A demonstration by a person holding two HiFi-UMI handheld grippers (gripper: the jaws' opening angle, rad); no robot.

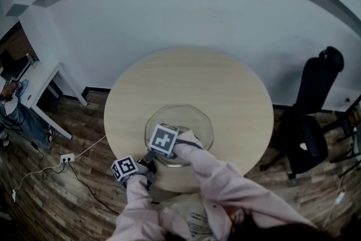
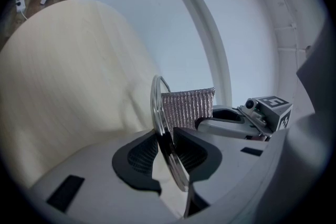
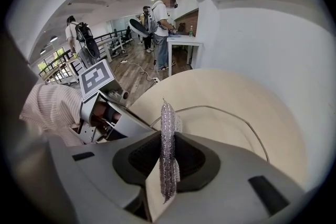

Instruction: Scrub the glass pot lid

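I see the glass pot lid close to the near edge of the round counter, with wide bare top beyond the lid. My left gripper has its jaws narrowed onto the lid's metal rim. My right gripper pinches a silvery scouring pad over the lid.

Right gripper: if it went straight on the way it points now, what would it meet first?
Probably the glass lid: the right gripper, shut on a silvery scrub pad, points down at it, pad leading, table beneath. Whether the pad already touches is unclear.
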